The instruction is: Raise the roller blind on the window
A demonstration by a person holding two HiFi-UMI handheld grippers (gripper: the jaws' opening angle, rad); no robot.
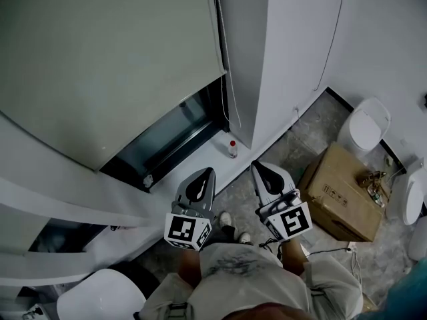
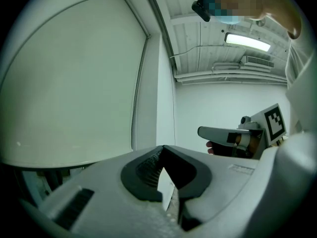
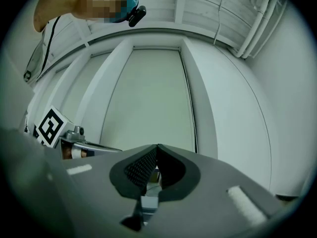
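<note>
The pale roller blind (image 1: 107, 59) covers most of the window, leaving a dark strip of glass (image 1: 177, 129) bare beneath its bottom bar. Its bead chain (image 1: 224, 65) hangs along the blind's right edge. Both grippers are held low in front of the person, pointing towards the window and apart from blind and chain. My left gripper (image 1: 210, 172) is shut and empty, as is my right gripper (image 1: 255, 165). In the left gripper view the jaws (image 2: 162, 148) meet below the blind (image 2: 74, 83). The right gripper view shows shut jaws (image 3: 157, 147) beneath the blind (image 3: 148, 93) and chain (image 3: 190, 108).
A small red-capped bottle (image 1: 232, 149) stands on the white sill. A white wall column (image 1: 267, 59) rises right of the window. A cardboard box (image 1: 340, 192) lies on the floor at right, with a white chair (image 1: 363, 127) behind it. A white seat (image 1: 100, 299) is at lower left.
</note>
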